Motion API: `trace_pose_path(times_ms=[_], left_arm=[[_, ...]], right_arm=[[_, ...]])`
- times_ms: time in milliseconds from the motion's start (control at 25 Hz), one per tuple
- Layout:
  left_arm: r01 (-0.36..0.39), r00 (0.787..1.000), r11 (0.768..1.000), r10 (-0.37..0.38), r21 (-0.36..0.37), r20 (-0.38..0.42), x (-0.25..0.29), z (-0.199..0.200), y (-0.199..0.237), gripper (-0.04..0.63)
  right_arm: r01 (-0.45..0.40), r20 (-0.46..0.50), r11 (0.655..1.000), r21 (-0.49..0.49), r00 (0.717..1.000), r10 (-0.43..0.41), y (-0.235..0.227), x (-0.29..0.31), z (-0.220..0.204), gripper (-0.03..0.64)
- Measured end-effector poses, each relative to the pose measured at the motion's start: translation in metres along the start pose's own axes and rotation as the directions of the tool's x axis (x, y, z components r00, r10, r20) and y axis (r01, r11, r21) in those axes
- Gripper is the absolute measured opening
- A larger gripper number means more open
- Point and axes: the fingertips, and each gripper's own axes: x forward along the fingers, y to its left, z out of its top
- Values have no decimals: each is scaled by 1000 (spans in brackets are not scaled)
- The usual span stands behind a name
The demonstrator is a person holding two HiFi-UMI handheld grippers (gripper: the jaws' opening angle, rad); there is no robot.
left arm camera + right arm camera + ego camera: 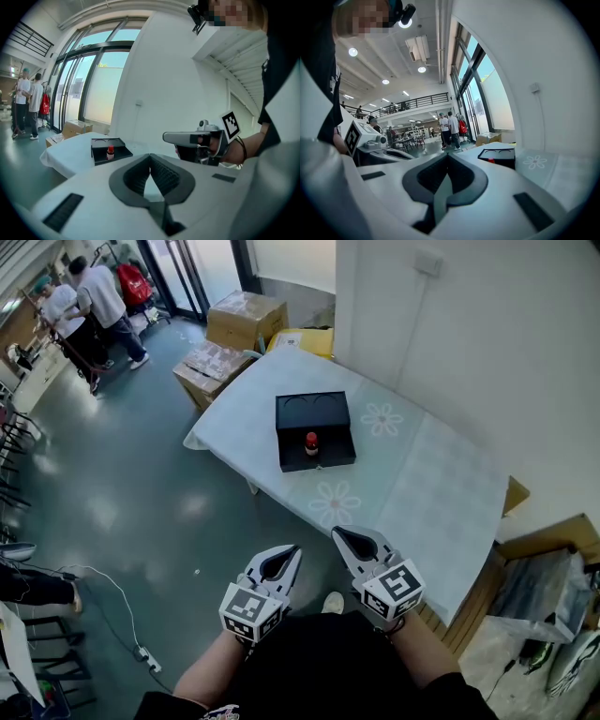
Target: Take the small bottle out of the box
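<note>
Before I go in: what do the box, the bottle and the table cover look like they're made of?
Box: matte black, rigid and flat-sided with no glare, so likely card or plastic.
Bottle: red top over a darker body, perhaps glass or plastic; too small to tell.
Table cover: pale sheet printed with flowers, draping over the table edge, so cloth or soft vinyl.

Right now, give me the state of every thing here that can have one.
Box: open, on the table.
Small bottle: upright inside the box, red cap on.
Left gripper: shut, empty, short of the table.
Right gripper: shut, empty, short of the table.
Cardboard box: closed, on the floor.
</note>
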Motion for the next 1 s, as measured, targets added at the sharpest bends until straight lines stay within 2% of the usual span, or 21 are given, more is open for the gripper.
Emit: trace_pose_path(times_ms=[320,560,760,1000], left_arm=[[-41,999,999,42,-19,12,15,6,0,28],[-45,999,999,46,-16,1,19,13,10,28],[-31,1000,1000,31,-1,0,26,19,26,28],[26,1000,999,-26,47,-8,34,27,61,28]], right_arm=[[-42,-5,999,-16,999,42,-24,14,5,23],[-47,5,999,-18,999,47,-33,31,15,23],[-30,13,999,-16,999,31,-42,47,17,23],[30,16,1000,-8,999,-30,-59,82,16,23]])
